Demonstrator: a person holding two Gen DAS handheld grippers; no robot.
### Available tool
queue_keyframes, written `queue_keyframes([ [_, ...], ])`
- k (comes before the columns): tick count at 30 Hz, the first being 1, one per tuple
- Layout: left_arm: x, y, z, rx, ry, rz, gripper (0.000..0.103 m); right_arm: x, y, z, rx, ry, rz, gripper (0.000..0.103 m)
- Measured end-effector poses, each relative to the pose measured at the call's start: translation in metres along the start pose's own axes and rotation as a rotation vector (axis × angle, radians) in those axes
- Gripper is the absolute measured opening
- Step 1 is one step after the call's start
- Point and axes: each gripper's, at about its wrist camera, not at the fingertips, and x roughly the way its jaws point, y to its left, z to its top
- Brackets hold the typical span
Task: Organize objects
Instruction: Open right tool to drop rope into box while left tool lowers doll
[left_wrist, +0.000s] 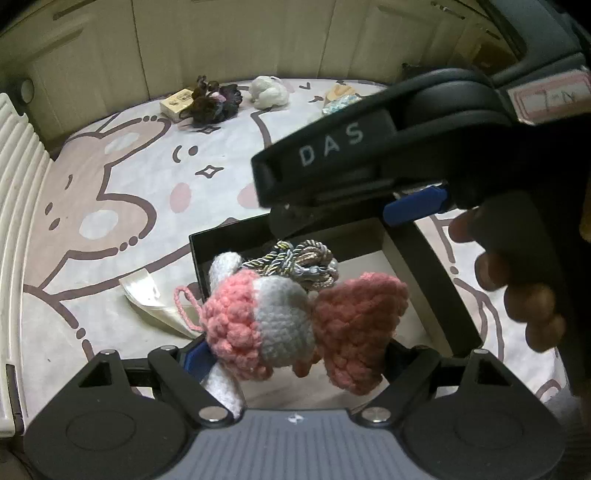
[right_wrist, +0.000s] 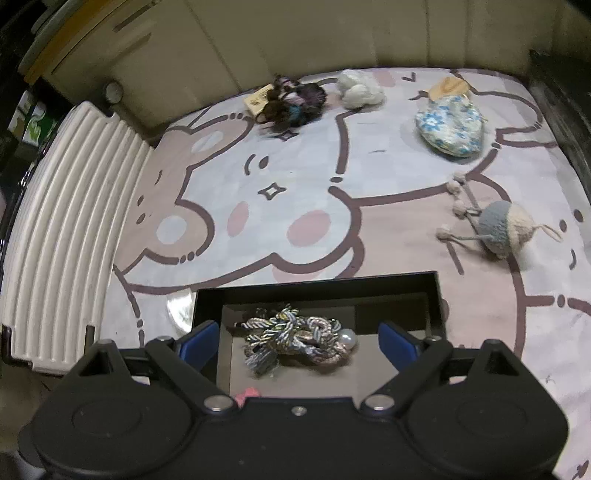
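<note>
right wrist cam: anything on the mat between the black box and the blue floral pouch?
No. In the right wrist view the mat between the black box and the blue floral pouch is bare, printed pattern only.

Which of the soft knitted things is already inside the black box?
Only the braided cord knot with the pearl; the grey acorn-like one lies outside on the mat.

1. Box (right_wrist: 317, 284) sits just ahead of right claw (right_wrist: 299, 341); cord bundle (right_wrist: 295, 339) in it, btwn the fingers.
2. Crochet toy (left_wrist: 295, 325) btwn left claw (left_wrist: 295, 354) fingers, over box's near edge.
3. Acorn toy (right_wrist: 506, 229) ahead-right of right claw.
</note>
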Motion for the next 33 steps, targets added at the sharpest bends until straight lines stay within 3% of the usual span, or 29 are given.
queue_keyframes([
  [10,0.009,-0.002,0.000,-0.024,0.053,-0.031,0.087,-0.006,-0.010,0.000,0.054,-0.013,-0.015,0.093],
  [12,0.010,-0.001,0.000,-0.026,0.055,-0.036,0.094,-0.007,-0.011,0.000,0.057,-0.014,-0.013,0.093],
  [19,0.012,0.001,0.000,-0.043,0.075,-0.028,0.096,-0.008,-0.014,0.000,0.063,-0.009,-0.021,0.093],
  [23,0.009,0.001,0.001,-0.052,0.068,-0.051,0.101,-0.010,-0.016,-0.001,0.066,-0.010,-0.021,0.093],
  [33,0.005,-0.001,0.001,-0.050,0.063,-0.053,0.101,-0.018,-0.020,-0.003,0.101,-0.036,-0.031,0.093],
])
